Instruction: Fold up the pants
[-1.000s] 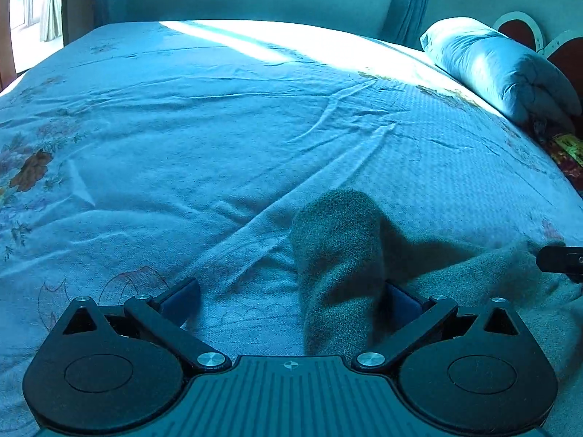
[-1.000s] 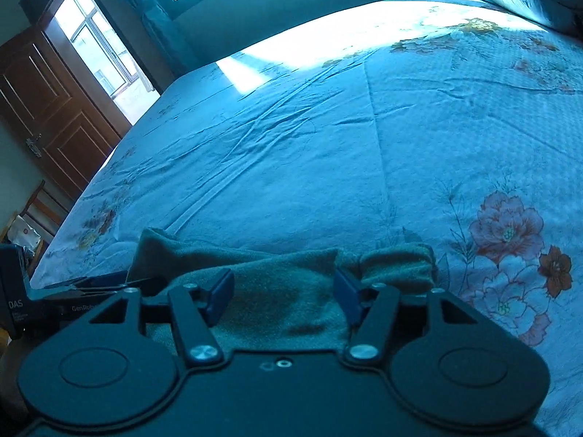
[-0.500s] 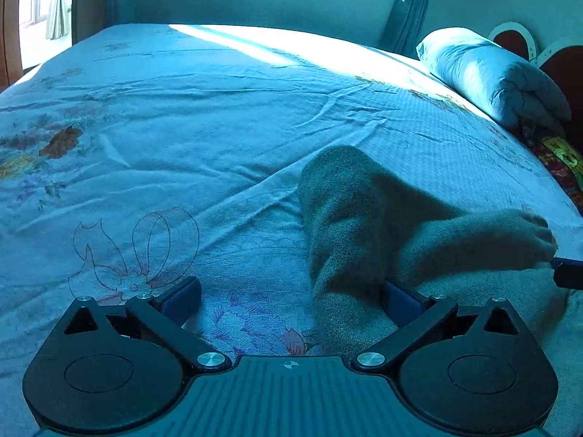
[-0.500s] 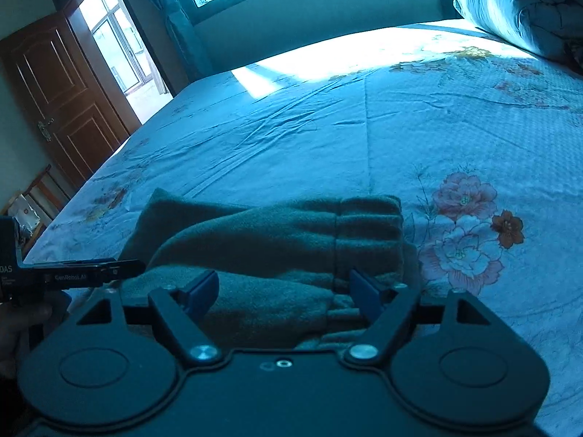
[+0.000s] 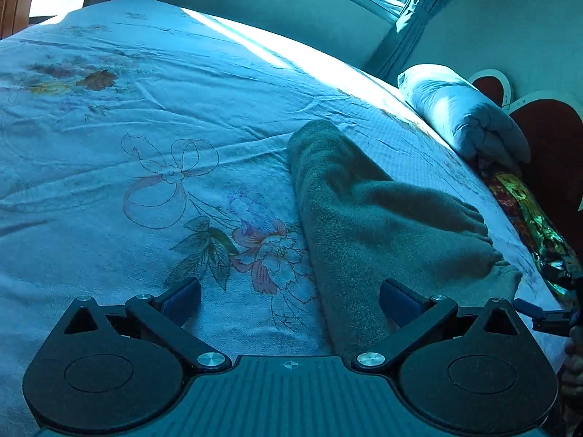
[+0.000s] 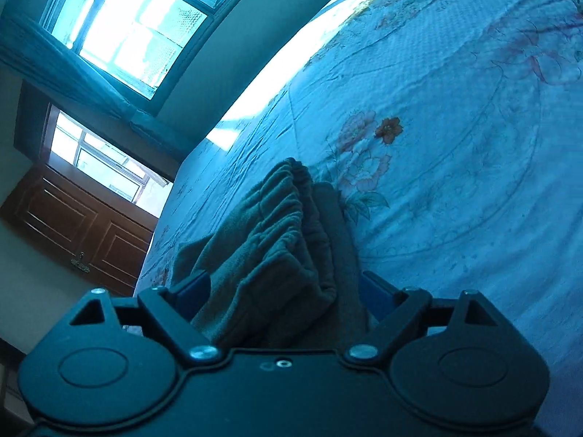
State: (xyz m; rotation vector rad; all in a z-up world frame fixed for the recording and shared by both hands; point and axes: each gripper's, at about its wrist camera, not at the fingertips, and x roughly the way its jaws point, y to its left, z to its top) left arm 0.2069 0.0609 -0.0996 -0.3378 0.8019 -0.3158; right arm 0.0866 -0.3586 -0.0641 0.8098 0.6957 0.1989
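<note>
1. The pants (image 5: 368, 225), a thick grey-green fleece pair, are seen lying folded in a long bundle on the flowered bedsheet (image 5: 145, 189), stretching away ahead of both grippers.

2. The left gripper (image 5: 289, 291) is held with its jaws spread wide. Nothing is gripped: the near end of the bundle lies just inside the right-hand finger (image 5: 400, 296), and only bare sheet is seen by the other finger. Whether that finger touches the cloth cannot be told.

3. The right gripper (image 6: 284, 291) is being opened, its jaws now nearly at their widest. The gathered waistband end (image 6: 291, 196) and the folds behind it lie between the fingers, but no pad is seen to press on them, so the cloth is judged to be released rather than held.

4. The step in hand is judged to be the letting-go after a fold has been laid down, since the fabric rests on the bed by itself, doubled over.

5. The top layer is seen bunched and ridged near the waistband, not flat.

6. For the next move, both grippers would need to be drawn clear without cloth being dragged along. A fresh grip at one end of the bundle would then be called for, so that it can be carried over the other end, or the ridges pressed flat first.
</note>
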